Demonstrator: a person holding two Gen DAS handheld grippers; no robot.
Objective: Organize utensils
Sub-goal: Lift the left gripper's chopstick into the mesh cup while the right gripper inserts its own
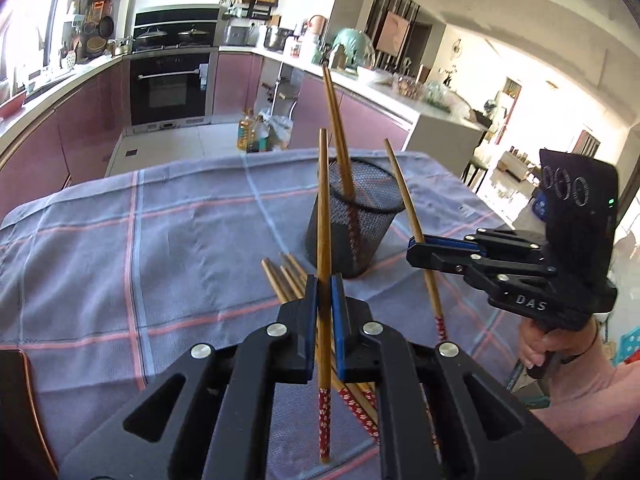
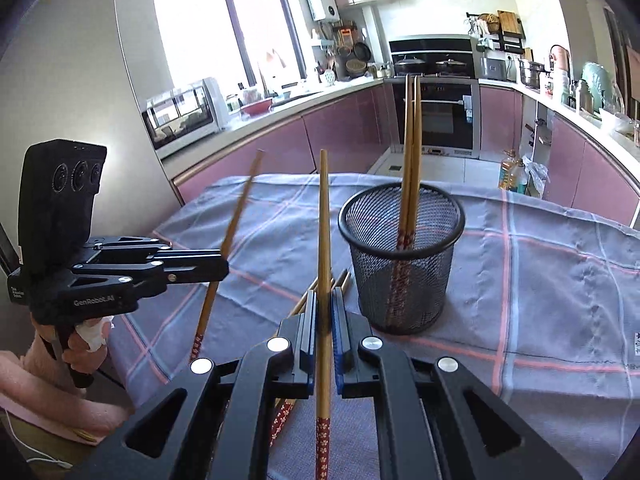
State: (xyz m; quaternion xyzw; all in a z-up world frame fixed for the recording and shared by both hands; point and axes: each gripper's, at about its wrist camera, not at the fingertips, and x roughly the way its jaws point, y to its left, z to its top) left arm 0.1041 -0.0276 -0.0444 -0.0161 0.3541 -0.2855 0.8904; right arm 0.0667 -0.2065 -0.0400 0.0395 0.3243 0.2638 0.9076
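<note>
A black mesh cup [image 1: 354,220] [image 2: 402,256] stands on the checked cloth with two wooden chopsticks [image 1: 338,132] [image 2: 411,152] upright in it. My left gripper [image 1: 324,296] is shut on one chopstick [image 1: 323,216], held upright near the cup; it also shows in the right wrist view [image 2: 222,266] with its chopstick [image 2: 236,216]. My right gripper [image 2: 325,308] is shut on another chopstick [image 2: 323,240]; it also shows in the left wrist view [image 1: 414,248] with its chopstick [image 1: 404,192]. Several loose chopsticks [image 1: 284,280] [image 2: 308,300] lie on the cloth under the grippers.
The blue-grey checked cloth [image 1: 160,240] [image 2: 540,280] covers the table. Behind it are pink kitchen cabinets, an oven [image 1: 170,88] and oil bottles [image 1: 250,130] on the floor.
</note>
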